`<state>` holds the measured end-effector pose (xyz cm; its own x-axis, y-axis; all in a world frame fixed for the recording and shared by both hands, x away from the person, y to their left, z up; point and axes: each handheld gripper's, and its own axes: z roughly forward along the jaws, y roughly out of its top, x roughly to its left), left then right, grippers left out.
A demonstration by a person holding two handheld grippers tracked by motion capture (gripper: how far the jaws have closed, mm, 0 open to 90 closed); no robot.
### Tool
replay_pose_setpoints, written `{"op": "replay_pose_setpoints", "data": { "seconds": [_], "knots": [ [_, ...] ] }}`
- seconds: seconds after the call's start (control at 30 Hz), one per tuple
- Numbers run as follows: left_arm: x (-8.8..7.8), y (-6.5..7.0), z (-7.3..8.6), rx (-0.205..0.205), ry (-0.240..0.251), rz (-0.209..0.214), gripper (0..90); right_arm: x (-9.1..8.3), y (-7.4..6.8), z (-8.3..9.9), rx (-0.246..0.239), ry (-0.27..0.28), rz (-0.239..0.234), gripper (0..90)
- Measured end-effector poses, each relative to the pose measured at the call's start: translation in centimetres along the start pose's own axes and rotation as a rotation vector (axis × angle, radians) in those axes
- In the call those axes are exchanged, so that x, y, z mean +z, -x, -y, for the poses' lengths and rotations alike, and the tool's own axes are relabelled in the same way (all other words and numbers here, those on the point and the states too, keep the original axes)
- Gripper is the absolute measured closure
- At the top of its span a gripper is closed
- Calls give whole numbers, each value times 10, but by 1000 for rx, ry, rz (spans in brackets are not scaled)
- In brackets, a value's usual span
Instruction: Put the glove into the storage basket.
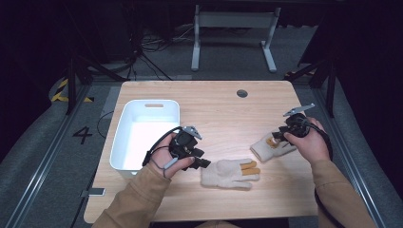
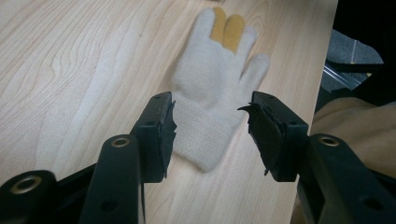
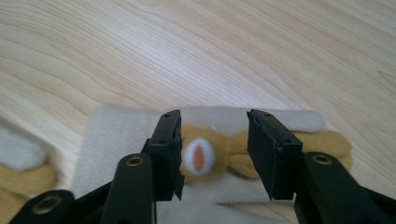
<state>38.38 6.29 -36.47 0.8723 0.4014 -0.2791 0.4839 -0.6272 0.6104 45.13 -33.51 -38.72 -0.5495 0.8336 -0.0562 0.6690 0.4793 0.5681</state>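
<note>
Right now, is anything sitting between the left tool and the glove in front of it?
Nothing visible. The left tool hangs open over the cuff of the cream glove, which lies flat on bare wooden table. The white bin stands off to its other side, and the second glove lies under the right tool.

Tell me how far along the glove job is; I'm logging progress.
Nothing looks finished: the white plastic bin holds no glove. In hand: the left tool stands open astride the cuff of the near cream knit glove with tan fingers, not pressing it; the right tool is open over the far cream and tan glove. Left, probably: grip both gloves and move them.
</note>
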Motion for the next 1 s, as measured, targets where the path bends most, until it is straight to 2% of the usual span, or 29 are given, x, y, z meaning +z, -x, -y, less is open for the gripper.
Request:
{"op": "replay_pose_setpoints", "data": {
  "seconds": [0.1,0.2,0.3,0.5,0.53,0.57,0.67,0.8,1.0],
  "knots": [
    [0,-1,1,-4,3,0,511,4,5,3,6,-14,-14,539],
    [0,-1,2,-4,0,-3,511,12,5,8,9,-36,-39,474],
    [0,-1,2,-5,-1,-4,511,16,5,9,1,-49,-44,469],
    [-1,0,3,-9,-1,-5,511,31,2,13,-23,-108,-40,449],
    [-1,0,3,-5,-4,-4,511,36,0,14,-33,-133,-26,453],
    [0,0,4,-7,-5,-7,511,36,0,14,-33,-133,-26,453],
    [1,0,4,-9,-7,-7,510,38,-3,13,-18,-153,-8,541],
    [1,0,4,-7,-8,-6,510,36,-6,10,41,-171,7,657],
    [1,-1,3,-4,-5,-1,510,27,-6,10,104,-137,11,714]
  ]
}}
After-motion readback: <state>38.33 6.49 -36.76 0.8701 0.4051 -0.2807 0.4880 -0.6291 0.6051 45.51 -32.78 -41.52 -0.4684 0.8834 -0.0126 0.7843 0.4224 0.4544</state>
